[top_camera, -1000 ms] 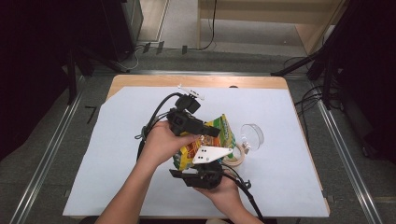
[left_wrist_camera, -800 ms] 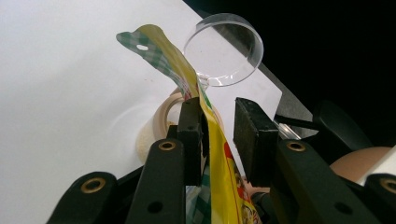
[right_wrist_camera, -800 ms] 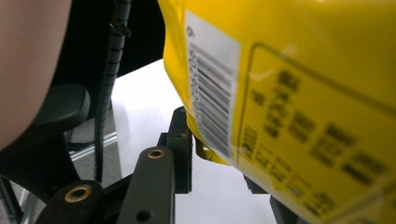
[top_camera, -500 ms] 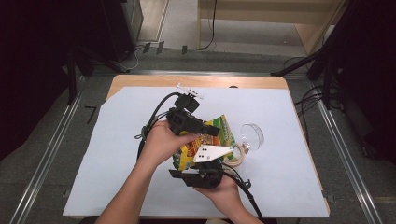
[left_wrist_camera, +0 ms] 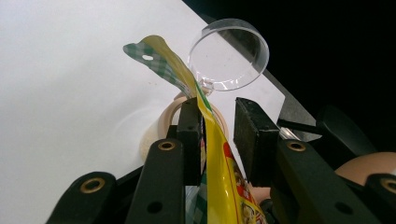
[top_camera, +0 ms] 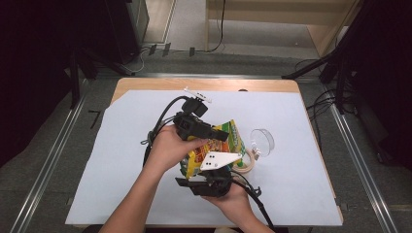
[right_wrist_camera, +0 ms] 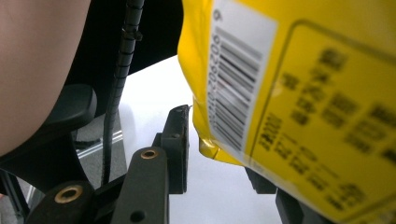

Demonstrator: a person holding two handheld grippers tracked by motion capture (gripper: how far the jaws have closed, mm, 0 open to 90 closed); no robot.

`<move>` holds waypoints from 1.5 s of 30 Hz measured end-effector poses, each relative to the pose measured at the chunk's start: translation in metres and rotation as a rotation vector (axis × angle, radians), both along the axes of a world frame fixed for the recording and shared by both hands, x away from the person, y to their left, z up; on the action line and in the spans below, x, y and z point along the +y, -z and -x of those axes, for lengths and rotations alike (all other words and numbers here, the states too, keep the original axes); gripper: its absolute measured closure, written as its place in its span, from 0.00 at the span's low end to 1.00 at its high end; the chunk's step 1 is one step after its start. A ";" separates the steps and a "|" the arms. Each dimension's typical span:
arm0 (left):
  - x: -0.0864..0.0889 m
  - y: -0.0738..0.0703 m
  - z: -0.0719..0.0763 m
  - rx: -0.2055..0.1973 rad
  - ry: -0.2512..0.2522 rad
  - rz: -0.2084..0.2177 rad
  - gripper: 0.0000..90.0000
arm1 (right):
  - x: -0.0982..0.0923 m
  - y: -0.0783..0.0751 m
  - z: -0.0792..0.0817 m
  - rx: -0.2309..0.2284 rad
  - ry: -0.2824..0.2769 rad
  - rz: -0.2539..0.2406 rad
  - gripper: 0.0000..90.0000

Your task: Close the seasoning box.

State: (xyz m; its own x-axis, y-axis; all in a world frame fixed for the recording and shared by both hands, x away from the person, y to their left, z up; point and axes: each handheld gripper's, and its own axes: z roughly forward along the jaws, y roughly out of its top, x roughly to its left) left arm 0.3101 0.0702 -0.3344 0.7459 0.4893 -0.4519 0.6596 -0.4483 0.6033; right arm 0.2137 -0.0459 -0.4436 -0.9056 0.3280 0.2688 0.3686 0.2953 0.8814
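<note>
The table (top_camera: 311, 194) is covered by a white sheet, and the yellow snack bag (top_camera: 216, 145) hangs above its middle, between the two hands. All round the bag the sheet is bare, widest to the left of the bag and toward the far edge. The near edge lies just behind the lower hand, so little room is left on that side.

The bag sits slack and tilted. If one hold loosens while the other pulls, I judge it would swing or drop onto the things just right of it.

The clear lid (top_camera: 262, 141) stands on edge right of the bag, very near its top flap. A sideways sweep of the bag would likely knock it over or roll it toward the table's right edge. The pale ring (top_camera: 245, 162) lies flat beside the bag, partly under it, and could be dragged along.

The left gripper (left_wrist_camera: 217, 135) stands part open around the bag's upper seam. One pad touches the film and the other stands clear, so this hold is loose.

The right gripper (right_wrist_camera: 217, 154) has just been opening. The bag's lower corner hangs between its jaws, apparently unpinched, so a tug may slide it out.
</note>
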 end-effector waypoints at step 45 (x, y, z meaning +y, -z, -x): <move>0.006 -0.002 0.002 -0.045 -0.028 -0.005 0.81 | 0.004 0.001 -0.006 -0.066 -0.019 0.037 0.80</move>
State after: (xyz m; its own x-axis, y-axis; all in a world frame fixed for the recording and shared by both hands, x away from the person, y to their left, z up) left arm 0.3077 0.0766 -0.3321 0.7512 0.5126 -0.4159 0.6444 -0.4327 0.6305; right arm 0.2195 -0.0417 -0.4442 -0.9272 0.3190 0.1965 0.3042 0.3348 0.8918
